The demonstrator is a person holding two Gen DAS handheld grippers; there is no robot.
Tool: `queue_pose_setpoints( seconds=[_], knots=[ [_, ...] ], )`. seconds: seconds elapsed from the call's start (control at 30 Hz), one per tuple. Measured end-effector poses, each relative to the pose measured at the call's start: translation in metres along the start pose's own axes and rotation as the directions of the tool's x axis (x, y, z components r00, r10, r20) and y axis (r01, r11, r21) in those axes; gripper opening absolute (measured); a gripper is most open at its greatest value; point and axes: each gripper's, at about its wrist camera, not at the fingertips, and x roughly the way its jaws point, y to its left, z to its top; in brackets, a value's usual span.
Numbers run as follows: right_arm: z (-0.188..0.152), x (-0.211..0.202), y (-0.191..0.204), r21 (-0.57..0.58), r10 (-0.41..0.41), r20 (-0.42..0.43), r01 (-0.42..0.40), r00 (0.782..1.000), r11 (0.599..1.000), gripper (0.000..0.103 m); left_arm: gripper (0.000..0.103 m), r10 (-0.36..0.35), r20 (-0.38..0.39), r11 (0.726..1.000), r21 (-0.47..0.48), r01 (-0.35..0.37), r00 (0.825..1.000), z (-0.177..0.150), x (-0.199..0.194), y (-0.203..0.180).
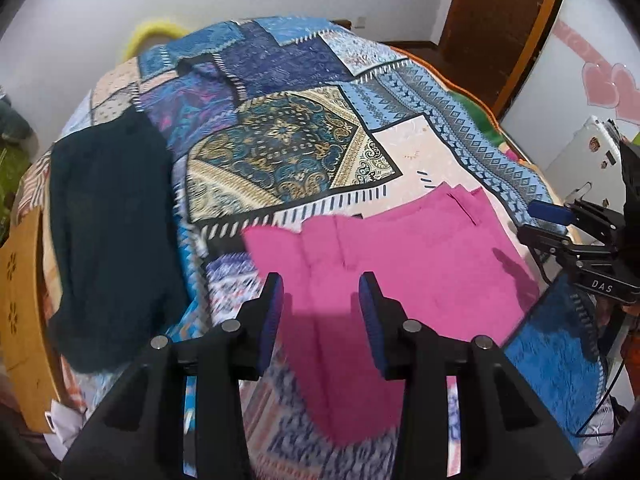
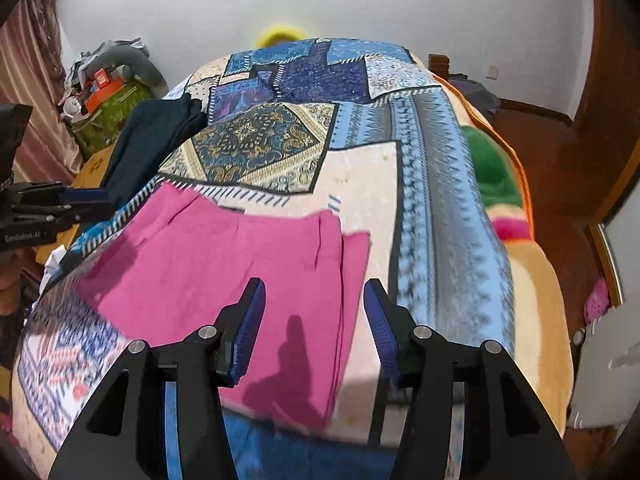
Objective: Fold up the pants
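The pink pants (image 1: 400,264) lie flat and partly folded on the patterned bedspread (image 1: 288,152); they also show in the right wrist view (image 2: 240,264). My left gripper (image 1: 320,300) is open and empty, hovering above the near part of the pants. My right gripper (image 2: 314,312) is open and empty, above the pants' right edge. In the left wrist view the right gripper (image 1: 560,224) shows at the right edge. In the right wrist view the left gripper (image 2: 80,200) shows at the left edge.
A dark teal garment (image 1: 108,240) lies on the bed's left side, also in the right wrist view (image 2: 152,140). A cardboard box (image 1: 24,312) stands left of the bed. Clutter (image 2: 104,96) sits by the wall. A wooden door (image 1: 504,20) is at the far right.
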Motion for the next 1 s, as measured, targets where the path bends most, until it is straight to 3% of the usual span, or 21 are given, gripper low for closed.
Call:
queue_pose_setpoints(
  seconds=[0.2,0.3,0.37,0.5,0.7,0.83,0.93,1.0],
  knots=[
    [0.020,0.040,-0.001,-0.027,-0.004,-0.062,0.002,0.998,1.000,0.047,0.039,-0.008,-0.071,1.000,-0.005,0.008,0.997,0.018,0.045,-0.004],
    [0.023,0.060,0.001,-0.067,-0.050,-0.099,0.044,0.994,0.997,0.046,0.032,0.013,-0.092,0.999,0.034,-0.010,0.996,0.020,0.061,-0.007],
    [0.023,0.068,0.002,-0.102,-0.075,-0.114,0.064,0.991,0.993,0.040,0.029,0.021,-0.102,0.999,0.051,-0.015,0.995,0.019,0.068,-0.008],
    [0.021,0.074,0.003,-0.155,-0.112,-0.111,0.094,0.988,0.983,0.020,0.028,0.143,-0.115,0.989,0.045,-0.139,0.983,0.016,0.081,-0.002],
    [0.020,0.076,-0.002,-0.146,-0.110,-0.113,0.093,0.987,0.985,0.019,0.030,0.084,-0.121,0.996,-0.034,-0.088,0.989,0.016,0.078,0.015],
    [0.023,0.062,-0.004,-0.121,-0.092,-0.102,0.079,0.991,0.989,0.020,0.030,0.066,-0.087,0.995,-0.069,-0.072,0.994,0.015,0.055,0.028],
    [0.021,0.043,-0.003,-0.109,-0.088,-0.075,0.079,0.993,0.991,0.022,0.037,0.046,-0.059,0.993,-0.111,-0.052,0.997,0.013,0.036,0.038],
    [0.018,0.032,-0.003,-0.102,-0.088,-0.055,0.082,0.995,0.991,0.028,0.045,0.032,-0.042,0.990,-0.136,-0.037,0.999,0.012,0.027,0.044]
  ],
)
